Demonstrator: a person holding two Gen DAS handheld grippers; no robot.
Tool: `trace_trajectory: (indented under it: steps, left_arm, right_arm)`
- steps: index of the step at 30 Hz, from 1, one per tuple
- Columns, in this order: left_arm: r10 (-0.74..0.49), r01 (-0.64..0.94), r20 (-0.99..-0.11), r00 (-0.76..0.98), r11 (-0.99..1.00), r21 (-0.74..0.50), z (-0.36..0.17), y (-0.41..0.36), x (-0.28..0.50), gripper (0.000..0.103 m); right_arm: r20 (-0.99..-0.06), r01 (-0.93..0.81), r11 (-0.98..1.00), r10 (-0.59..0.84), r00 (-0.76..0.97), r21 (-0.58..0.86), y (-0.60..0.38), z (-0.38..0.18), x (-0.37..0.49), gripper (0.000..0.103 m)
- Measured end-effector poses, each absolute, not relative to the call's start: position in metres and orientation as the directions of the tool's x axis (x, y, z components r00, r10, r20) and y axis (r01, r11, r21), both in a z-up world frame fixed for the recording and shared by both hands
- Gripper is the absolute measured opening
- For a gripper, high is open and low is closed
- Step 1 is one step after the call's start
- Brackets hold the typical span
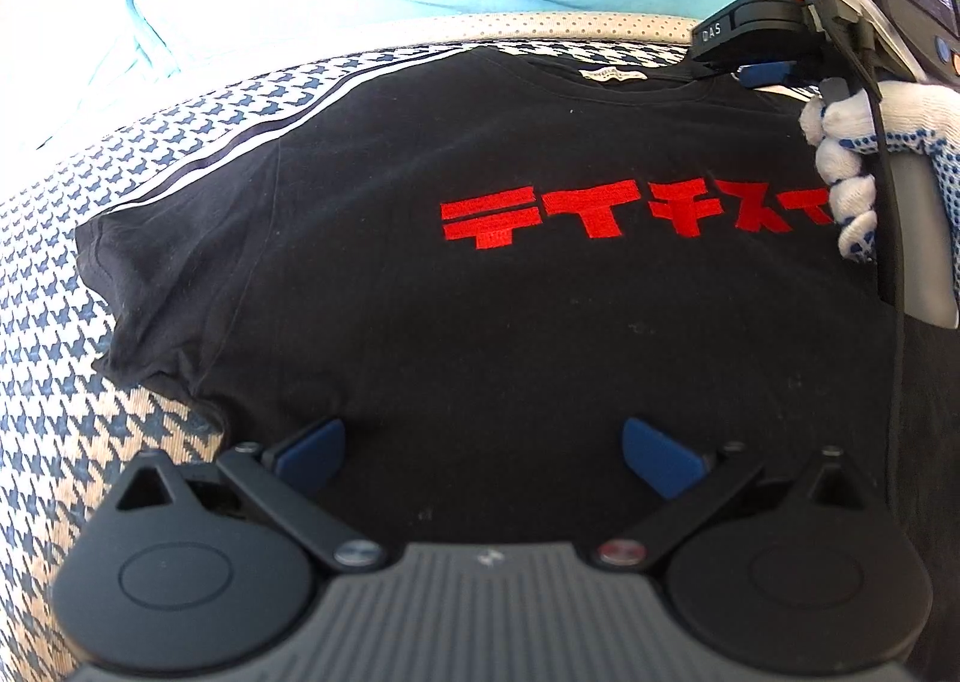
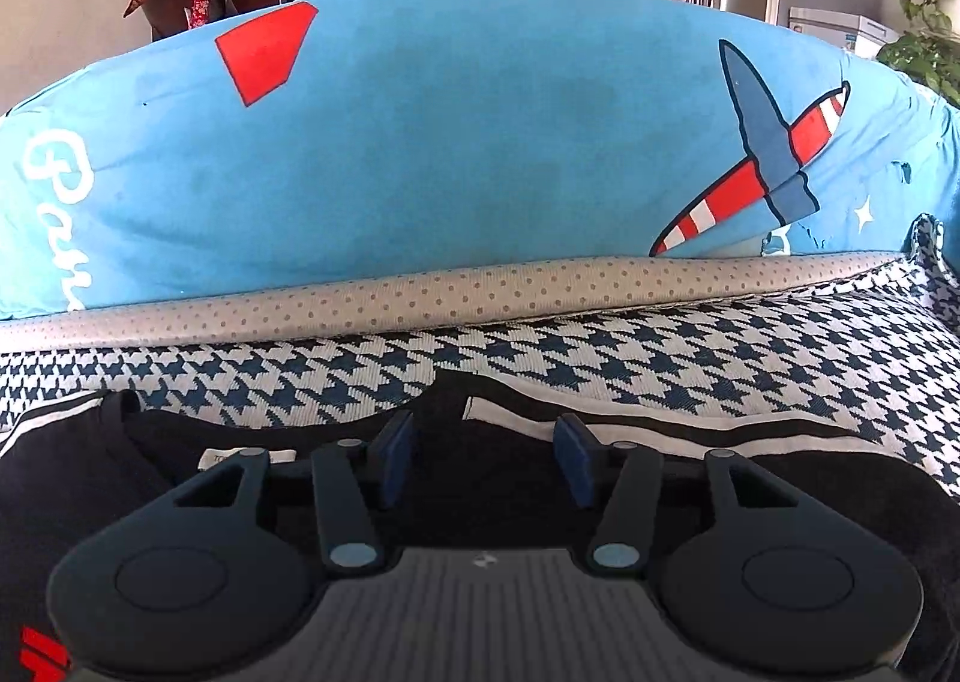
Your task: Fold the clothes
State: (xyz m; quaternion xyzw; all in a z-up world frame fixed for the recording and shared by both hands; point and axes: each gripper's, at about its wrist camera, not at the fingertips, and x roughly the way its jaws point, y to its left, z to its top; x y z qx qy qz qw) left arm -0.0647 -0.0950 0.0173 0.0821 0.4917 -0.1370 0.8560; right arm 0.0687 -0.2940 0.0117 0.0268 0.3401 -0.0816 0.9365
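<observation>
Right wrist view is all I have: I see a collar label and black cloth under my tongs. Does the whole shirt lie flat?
Observer: Yes. The black T-shirt lies spread out front up, with red lettering across the chest.
Operator: Is the far sleeve folded in?
Observer: No. That sleeve lies out flat on the houndstooth cover, a little wrinkled at the hem.
Operator: And the left tongs?
Observer: The left tongs stand open over the shirt's lower part, with nothing gripped.
</observation>
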Motion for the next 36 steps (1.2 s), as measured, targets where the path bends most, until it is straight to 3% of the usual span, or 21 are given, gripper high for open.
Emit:
trace_trajectory:
  steps: [3, 4, 14, 18, 24, 28, 36]
  left_arm:
    - [-0.154, 0.315, -0.864, 0.479, 0.949, 0.005, 0.018, -0.094, -0.065, 0.103]
    - [-0.154, 0.315, -0.864, 0.479, 0.949, 0.005, 0.018, -0.094, -0.066, 0.103]
    - [-0.152, 0.314, -0.864, 0.479, 0.949, 0.008, 0.018, -0.094, -0.068, 0.103]
    - [-0.149, 0.313, -0.864, 0.48, 0.95, 0.01, 0.018, -0.095, -0.068, 0.103]
    - [-0.147, 0.313, -0.865, 0.48, 0.95, 0.012, 0.016, -0.097, -0.063, 0.103]
    - [-0.148, 0.314, -0.86, 0.488, 0.949, 0.014, 0.015, -0.098, -0.065, 0.103]
    - [-0.151, 0.317, -0.854, 0.498, 0.948, 0.018, 0.014, -0.098, -0.067, 0.103]
  right_arm:
    - [-0.635, 0.17, 0.985, -0.131, 0.761, 0.0, -0.294, 0.012, 0.071, 0.016]
    - [-0.635, 0.175, 0.985, -0.136, 0.76, -0.001, -0.294, 0.012, 0.071, 0.012]
    - [-0.532, 0.18, 0.975, -0.086, 0.842, 0.127, -0.295, 0.031, 0.07, 0.01]
    - [-0.562, 0.201, 0.971, -0.095, 0.821, 0.13, -0.296, 0.026, 0.075, 0.012]
    - [-0.548, 0.238, 0.956, -0.107, 0.829, 0.174, -0.307, 0.04, 0.061, 0.04]
    - [-0.549, 0.255, 0.946, -0.107, 0.829, 0.2, -0.314, 0.053, 0.046, 0.047]
    - [-0.625, 0.331, 0.929, -0.159, 0.764, 0.167, -0.33, 0.058, 0.012, 0.048]
